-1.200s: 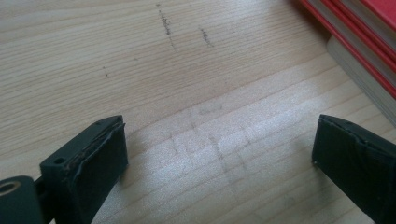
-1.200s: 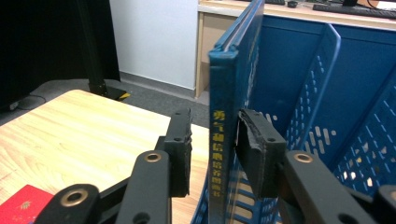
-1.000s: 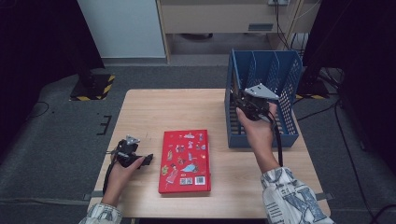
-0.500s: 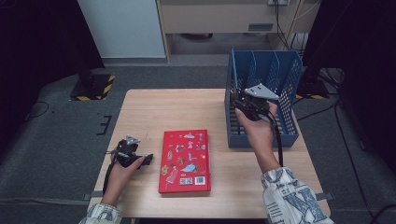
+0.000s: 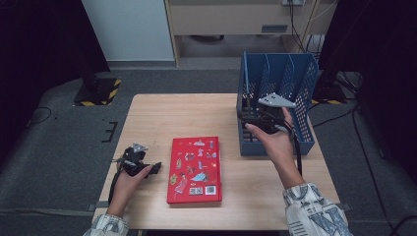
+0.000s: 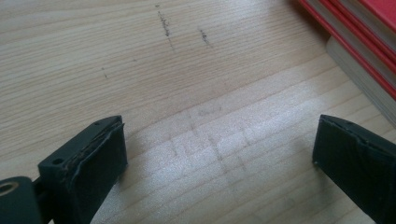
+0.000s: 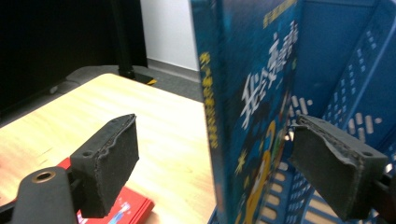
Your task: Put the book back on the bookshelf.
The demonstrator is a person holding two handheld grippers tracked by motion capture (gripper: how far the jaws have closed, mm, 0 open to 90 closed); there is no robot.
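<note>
The right gripper (image 5: 247, 119) is at the near left corner of the blue rack (image 5: 305, 88), which stands at the right far part of the wooden table (image 5: 162, 113). Its jaws have just been opening; they are now wide apart, and a blue book (image 7: 243, 107) stands upright between them, without the pads pressing on it. This book is in the rack, at its left wall. On its glossy cover there are large white characters, and yellow ones on the spine; I cannot read them.

The left gripper (image 5: 156, 167) rests low at the near left part of the table. Its jaws are open with only bare wood between them. Just to its right lies a red book (image 5: 194, 169), flat, with small colourful figures and a barcode on the cover. In the left gripper view the red book (image 6: 359, 42) shows red cover edges over pale pages.

The table is light wood with fine grain and some grey pencil marks. The far left half is free. The rack has perforated plastic walls and upright dividers.
</note>
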